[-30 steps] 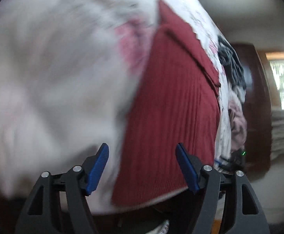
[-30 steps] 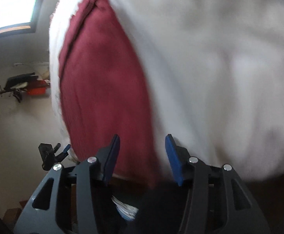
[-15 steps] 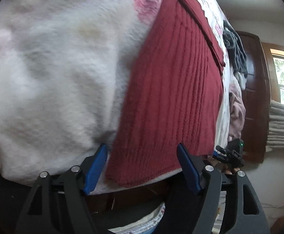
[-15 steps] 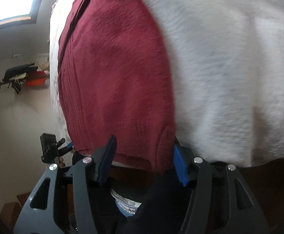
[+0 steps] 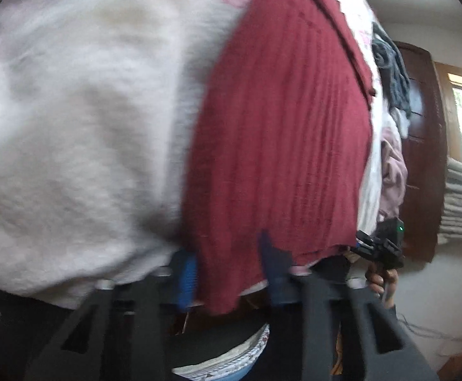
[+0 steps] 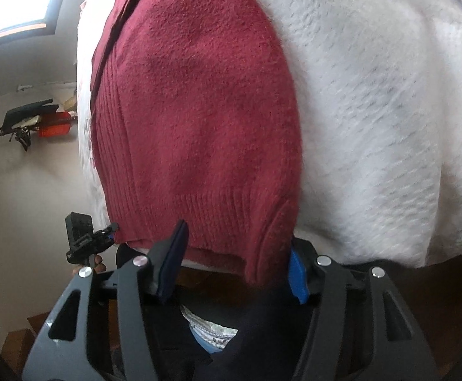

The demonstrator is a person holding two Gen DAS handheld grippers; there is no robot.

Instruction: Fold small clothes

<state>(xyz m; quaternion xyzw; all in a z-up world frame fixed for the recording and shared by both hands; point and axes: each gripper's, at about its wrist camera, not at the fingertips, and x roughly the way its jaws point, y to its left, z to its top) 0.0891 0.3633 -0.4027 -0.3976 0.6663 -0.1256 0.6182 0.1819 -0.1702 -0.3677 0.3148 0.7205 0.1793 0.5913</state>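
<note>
A red knit lies flat on a white fleece blanket, its near hem hanging just past the blanket's edge.

The left hand-held gripper has its 2 blue pads either side of the hem's left corner, with cloth between them. The view is blurred, so I cannot tell whether the jaws have pinched the fabric.

The right hand-held gripper stands part open, its blue pads straddling the knit's right corner. The left pad sits in front of the ribbed hem, the right pad behind the folded edge; no firm grip shows.

Beyond the knit a heap of grey and pink clothes rests on the blanket.
</note>
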